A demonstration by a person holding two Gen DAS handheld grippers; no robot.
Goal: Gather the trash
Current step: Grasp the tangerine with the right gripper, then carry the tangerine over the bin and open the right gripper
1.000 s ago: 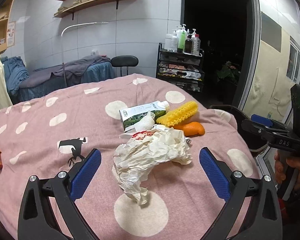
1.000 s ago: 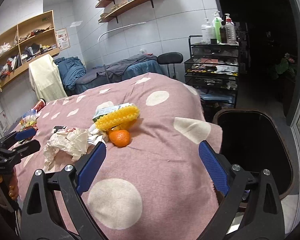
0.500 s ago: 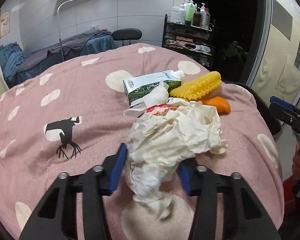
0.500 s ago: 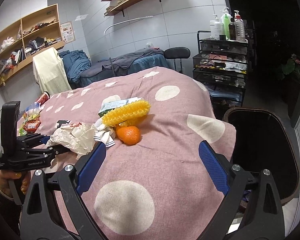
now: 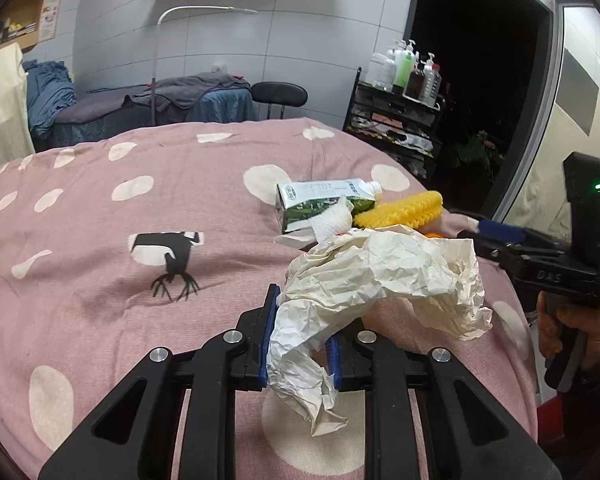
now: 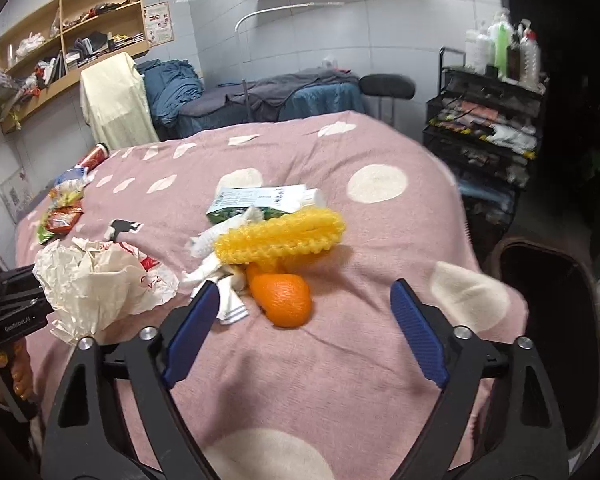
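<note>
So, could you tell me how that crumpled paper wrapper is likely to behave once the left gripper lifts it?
The crumpled paper wrapper looks light and floppy: its loose tail droops below the left gripper, so it will probably sag and swing. The jaws pinch only a narrow neck, so it might slip or tear if snagged.

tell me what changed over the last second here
The left gripper went from wide open around the crumpled paper to shut on its lower end; the paper now appears lifted off the pink cloth. The right gripper moved in closer toward the orange but is open as before. The milk carton, yellow foam net and orange stayed where they were.
</note>
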